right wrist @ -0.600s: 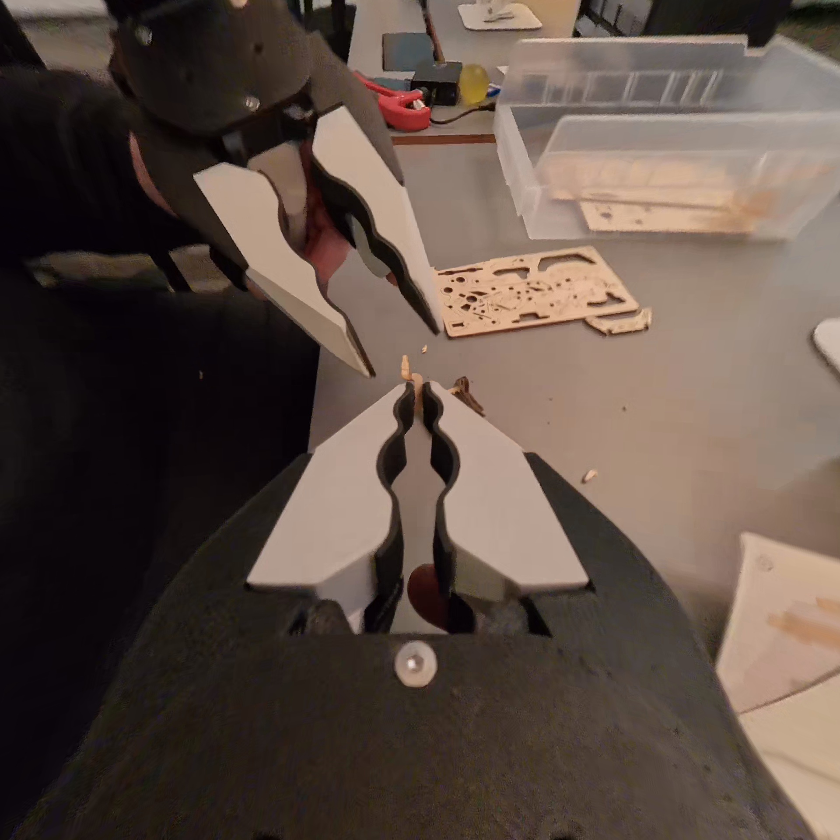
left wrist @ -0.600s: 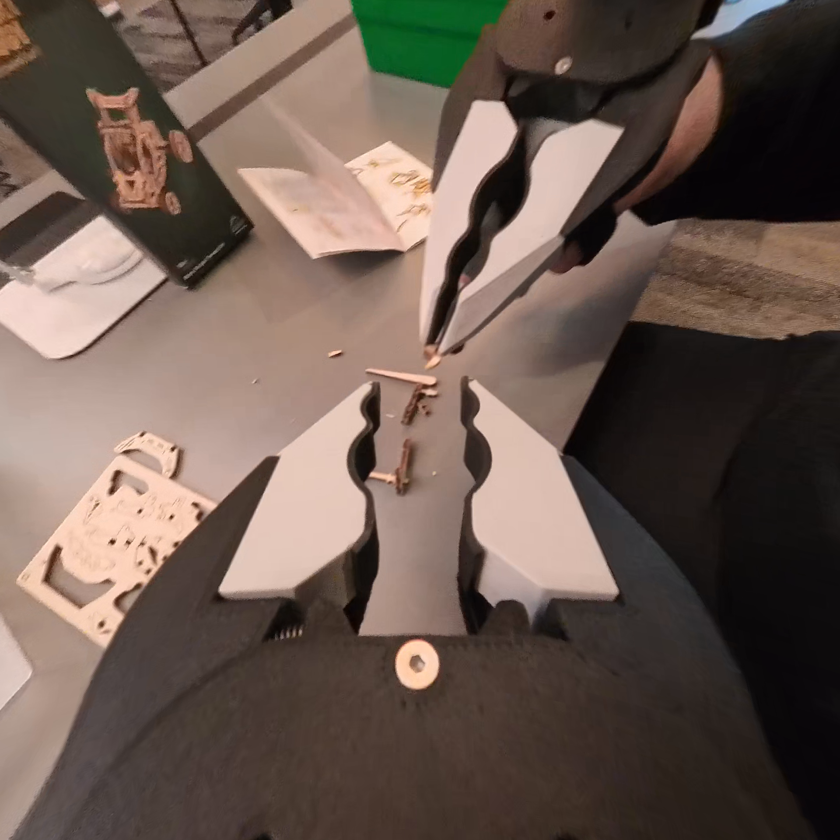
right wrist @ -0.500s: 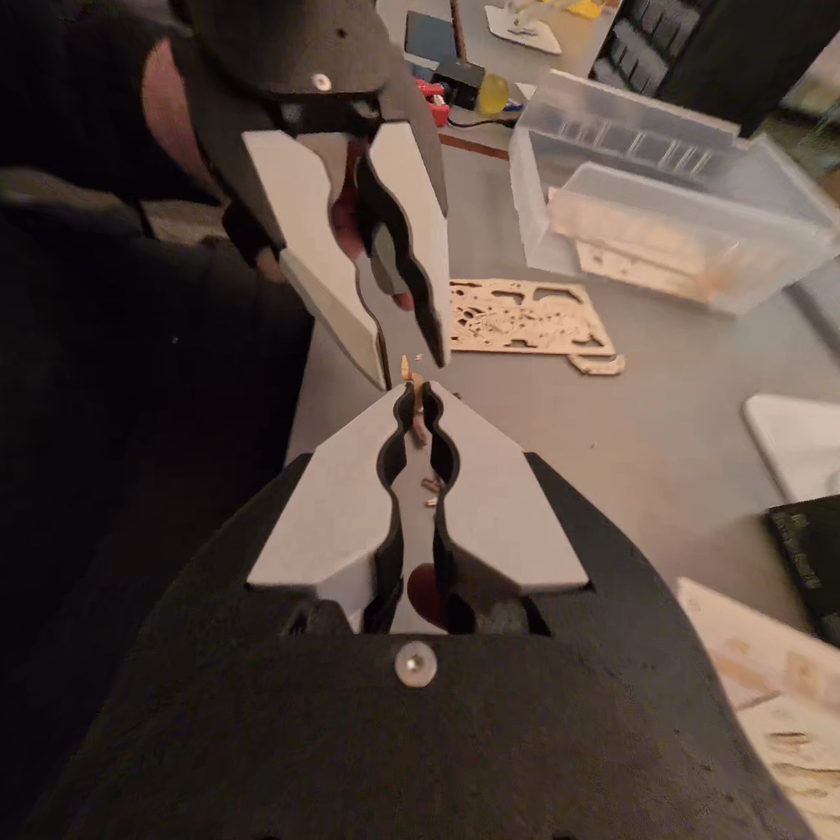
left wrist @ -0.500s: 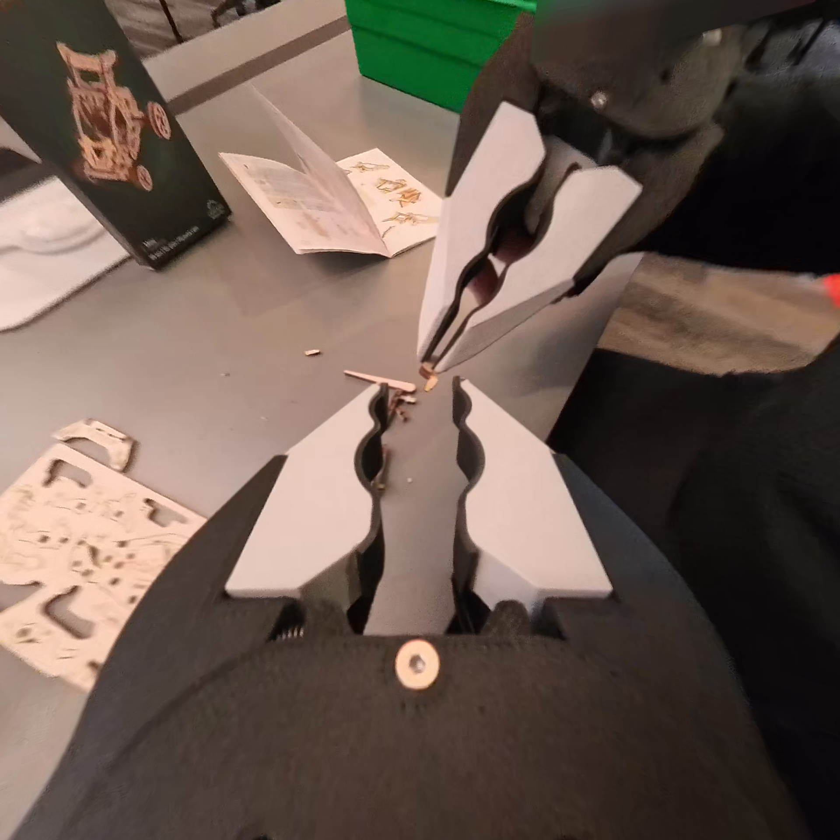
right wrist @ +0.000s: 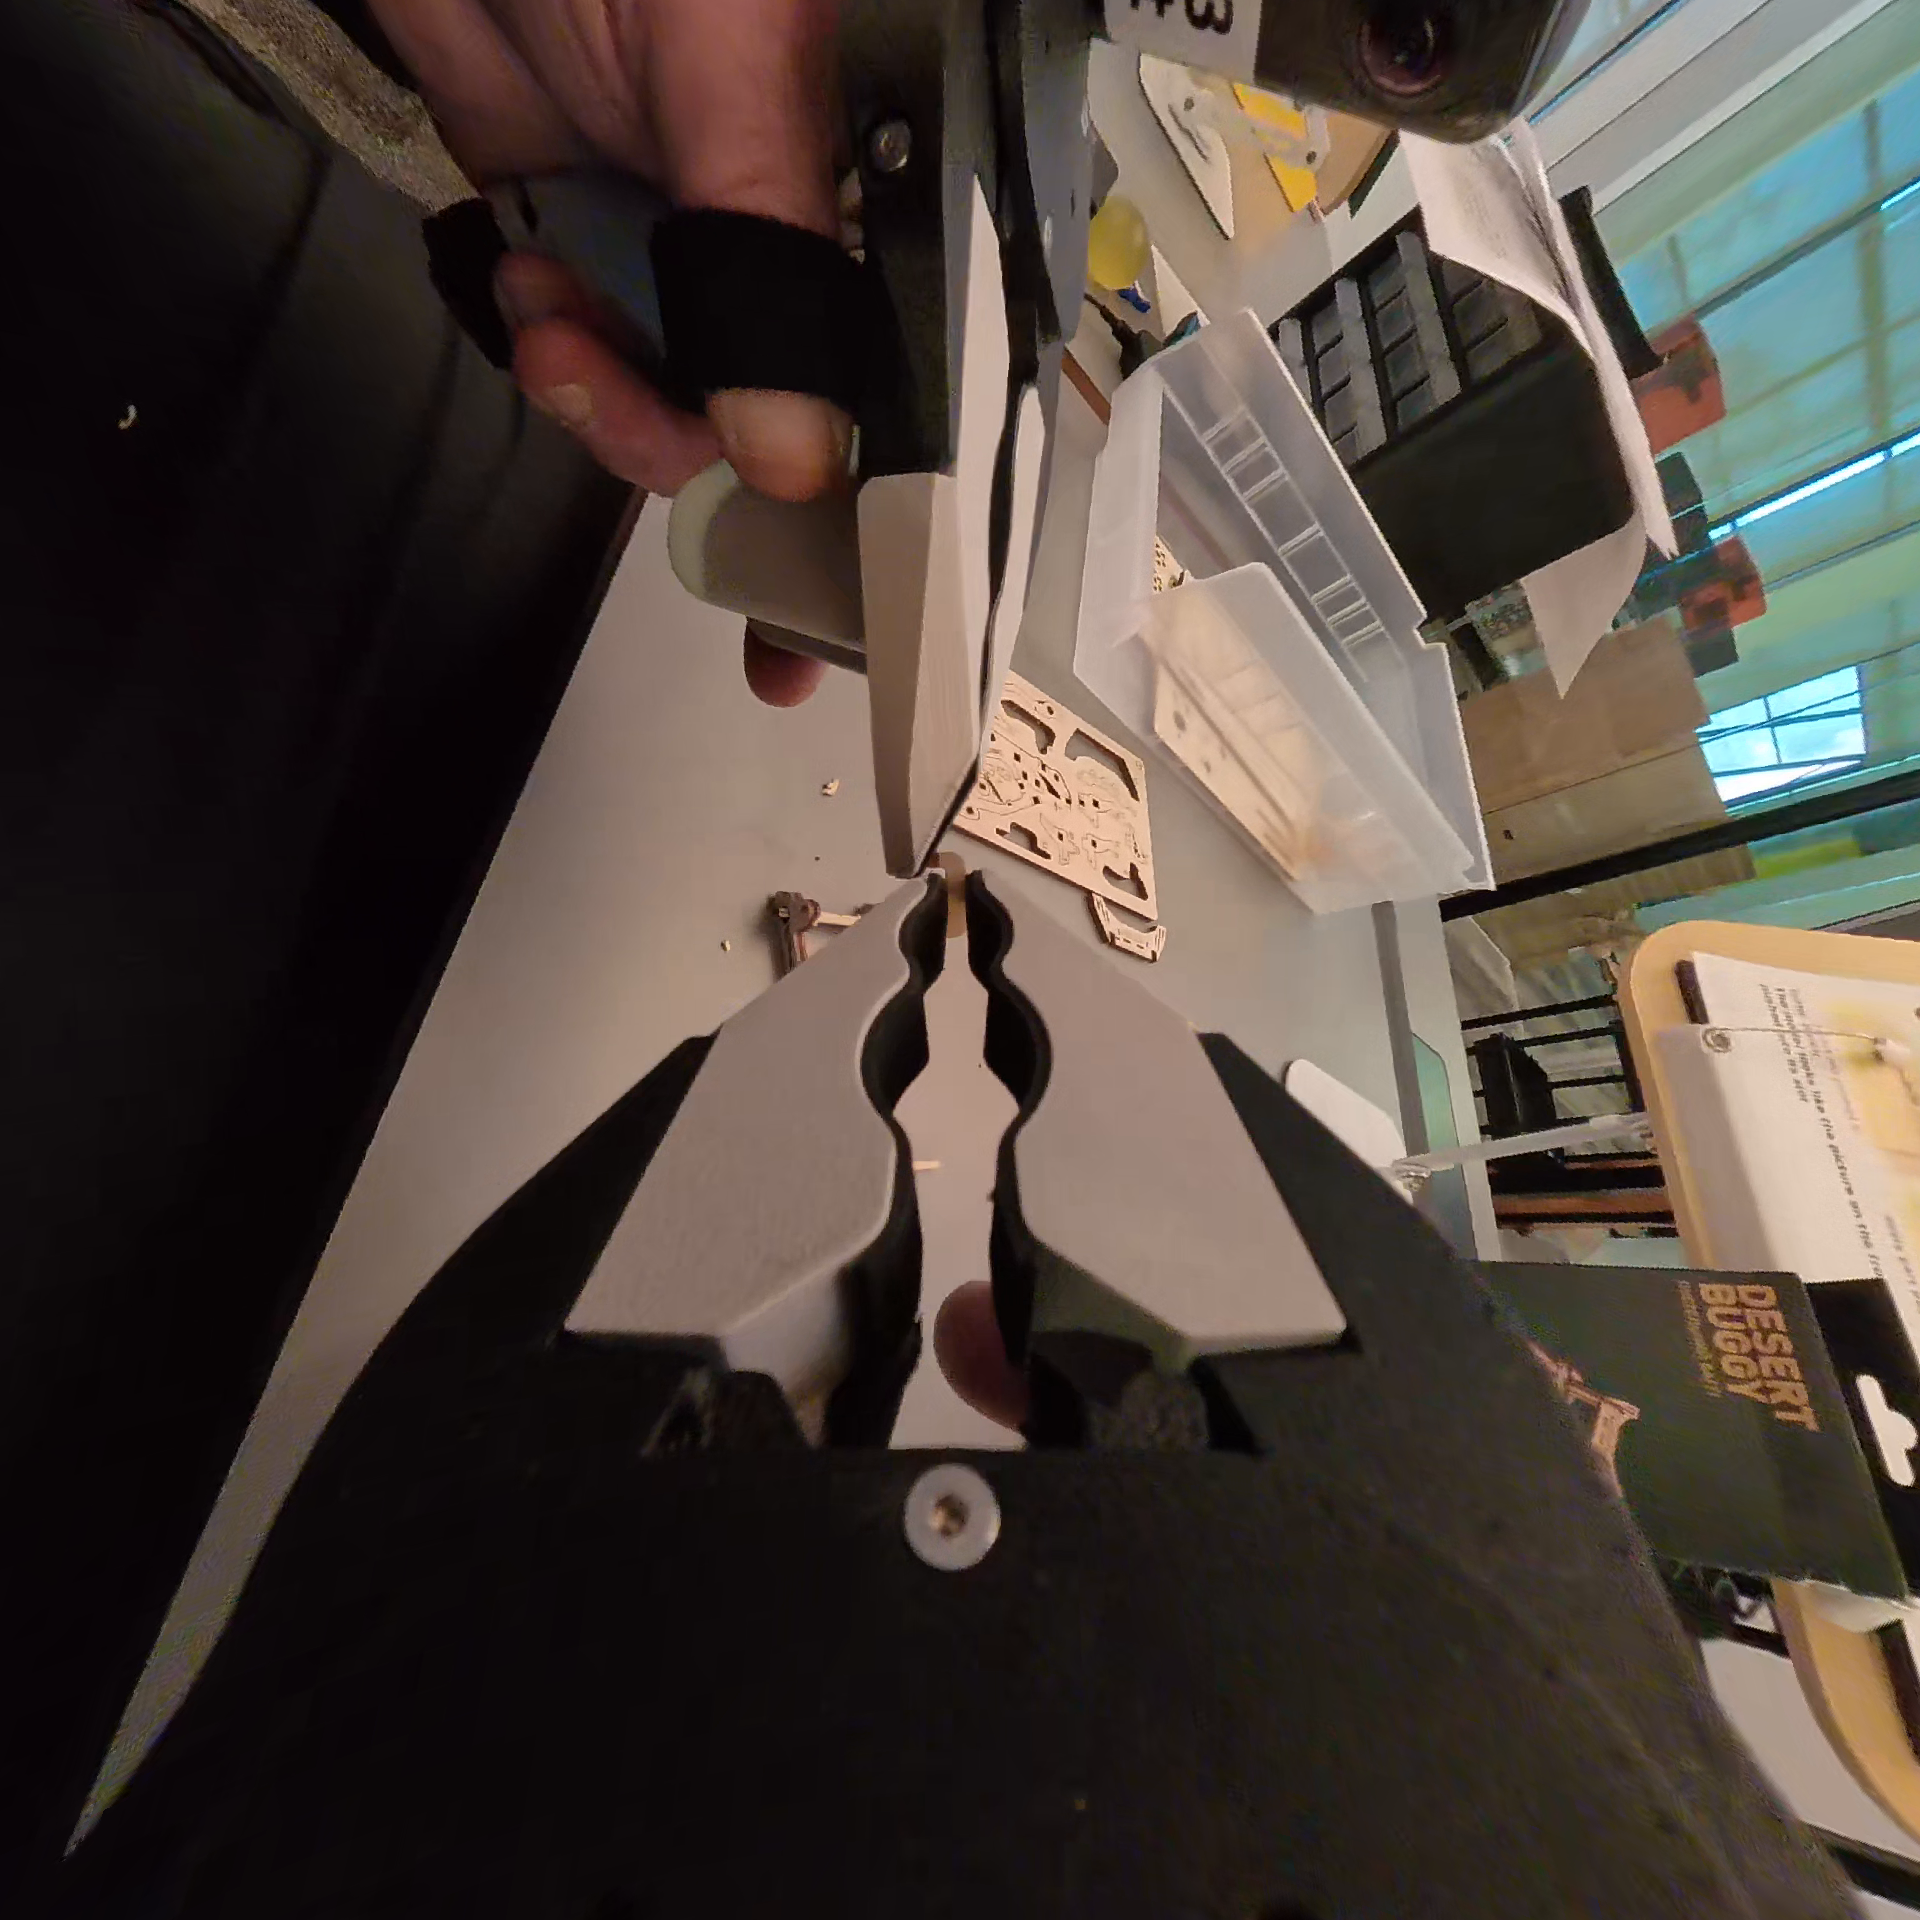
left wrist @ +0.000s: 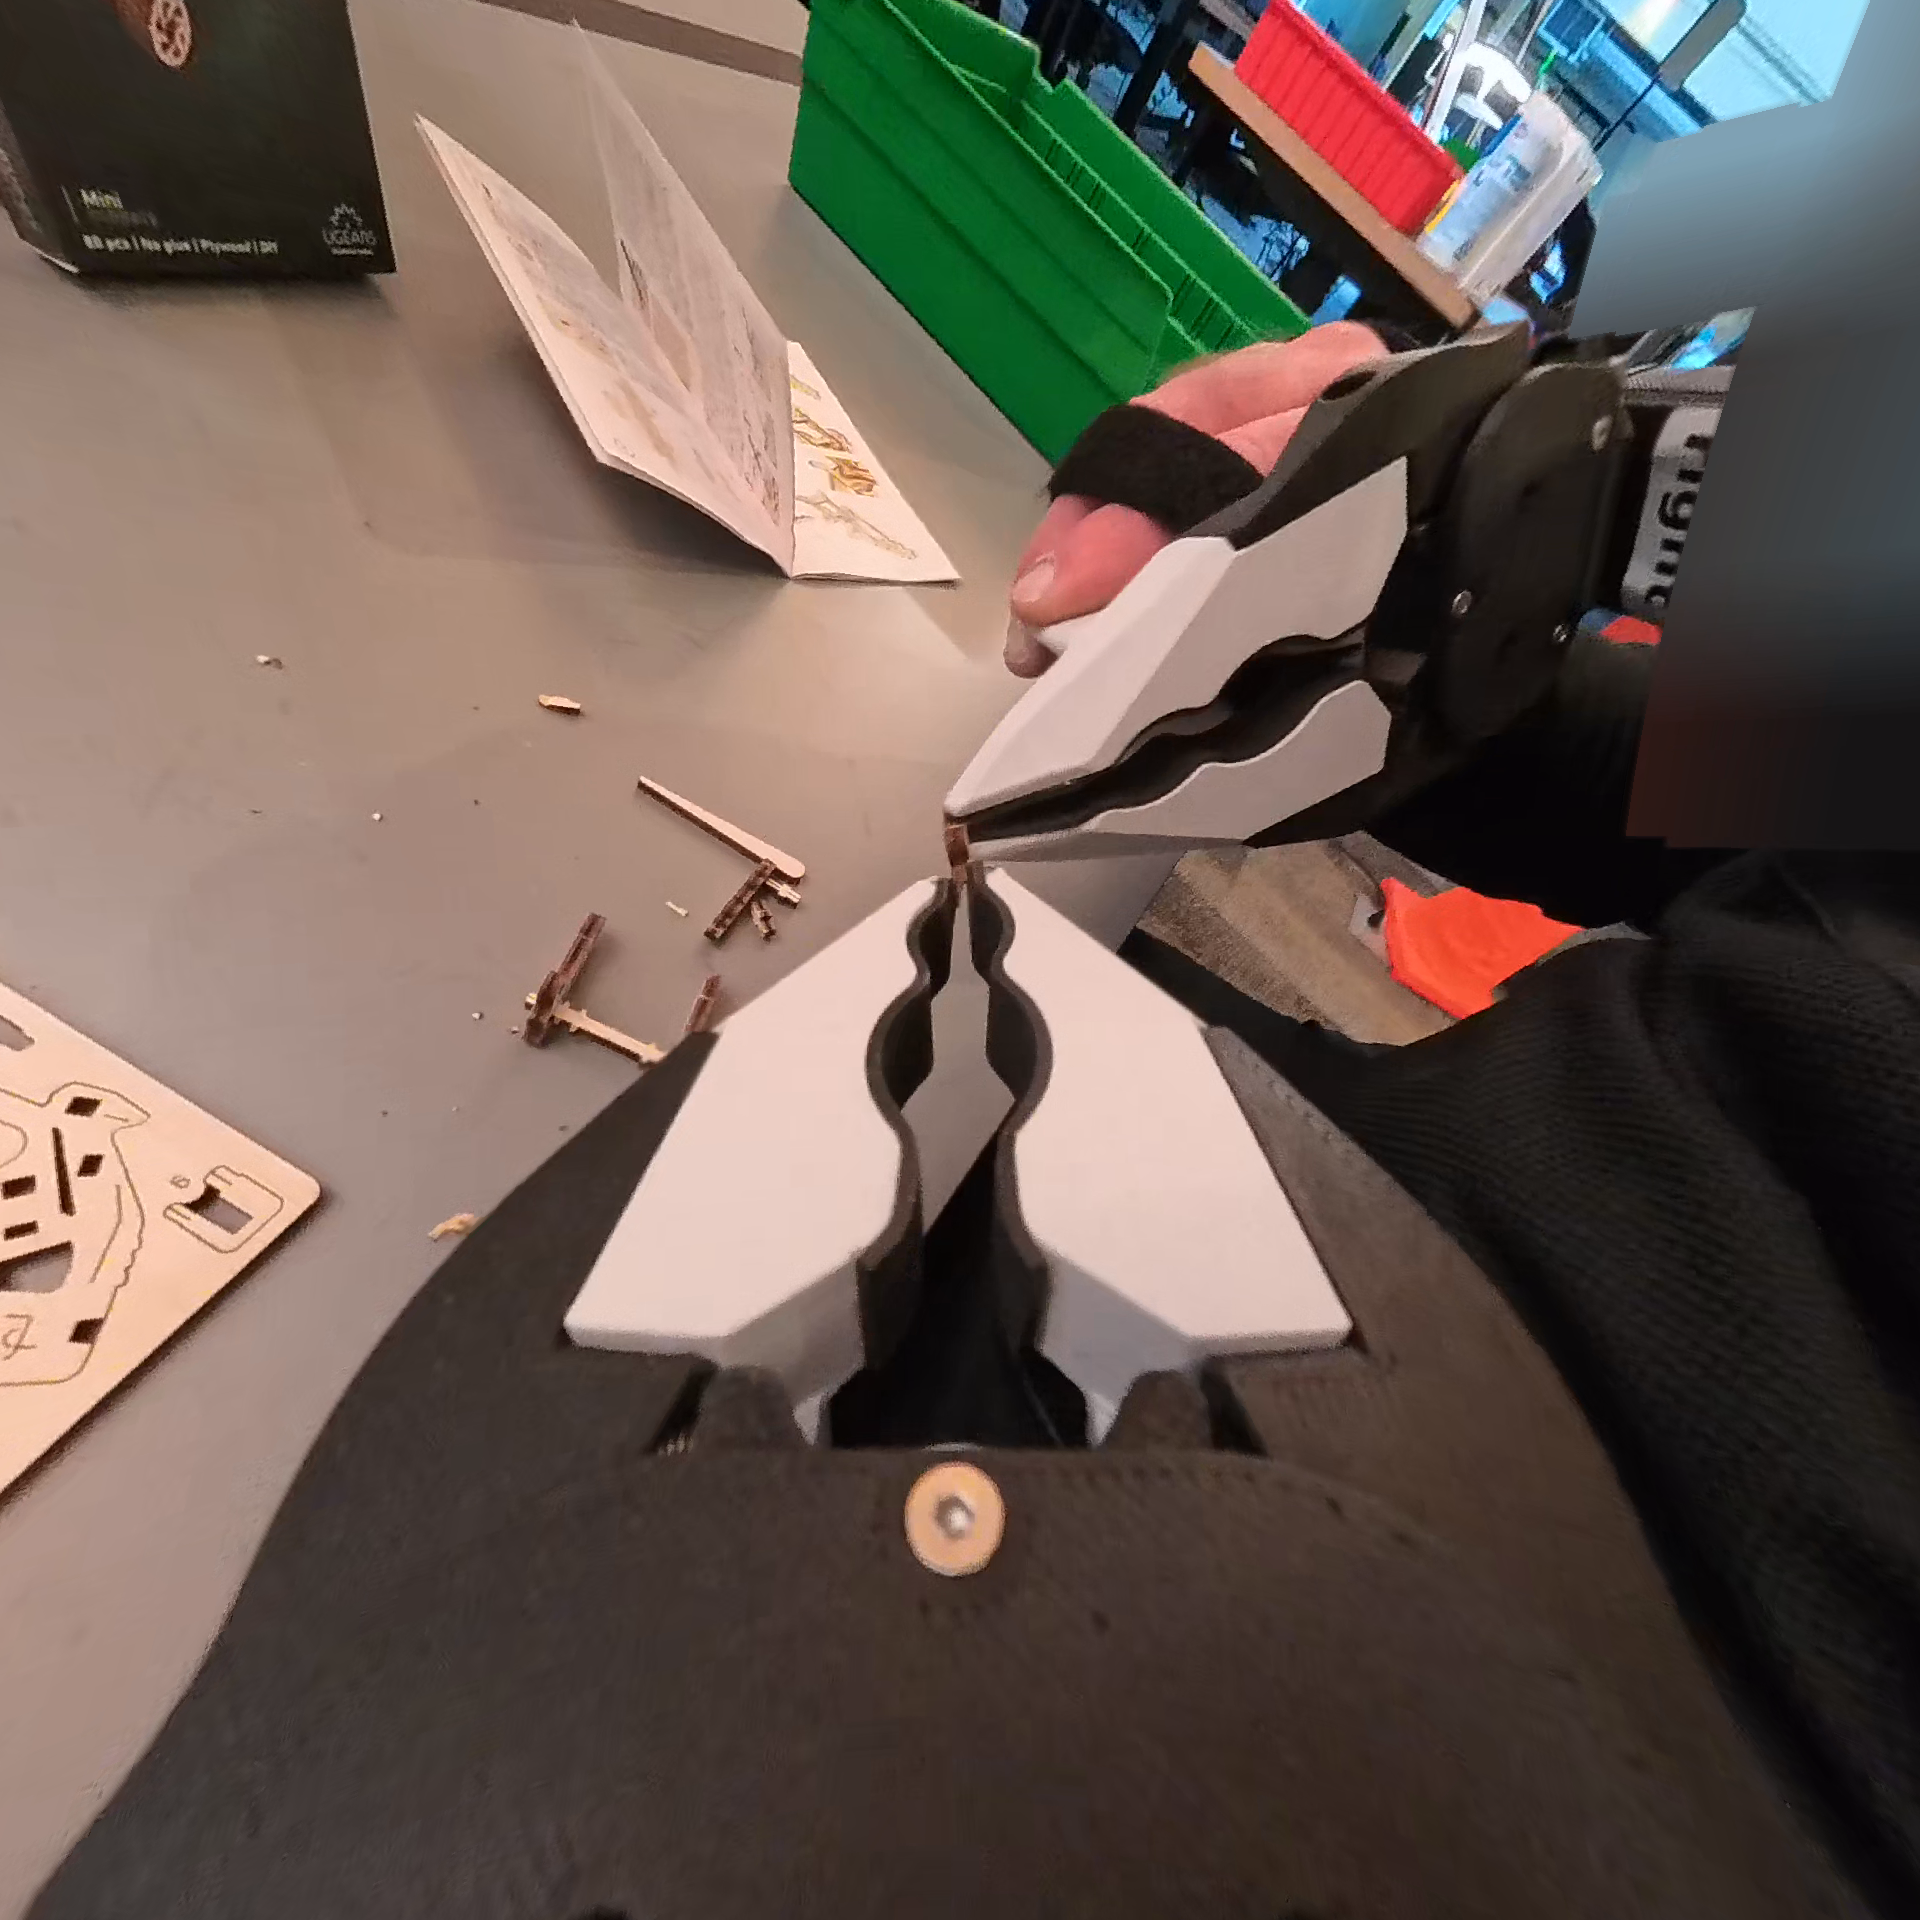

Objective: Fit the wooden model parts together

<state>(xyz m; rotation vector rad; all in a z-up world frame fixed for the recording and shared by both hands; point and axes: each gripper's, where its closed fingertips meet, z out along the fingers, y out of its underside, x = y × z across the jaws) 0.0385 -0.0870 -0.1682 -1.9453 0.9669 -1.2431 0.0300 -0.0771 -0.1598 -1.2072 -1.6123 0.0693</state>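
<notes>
At the left, a punched plywood sheet (left wrist: 125,1226) and loose wooden parts (left wrist: 582,997) lie on the grey table (left wrist: 260,727); these thin pieces are judged light, stiff and easily snapped, best pinched by the flat faces. In the middle, the left gripper (left wrist: 961,888) is closed, apparently on a small wooden piece (left wrist: 957,847) raised above the table edge, which the right gripper (left wrist: 966,831) also clamps. Writing is borne by the dark box (left wrist: 208,135) and the booklet (left wrist: 665,353).

Grey table (left wrist: 260,499) with booklet (left wrist: 665,343), wooden parts (left wrist: 717,831)

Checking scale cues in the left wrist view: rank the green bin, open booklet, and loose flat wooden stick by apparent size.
1. Green bin, largest.
2. Open booklet, nearer the camera, so the gap is unsure.
3. Wooden stick, clearly smallest.
</notes>
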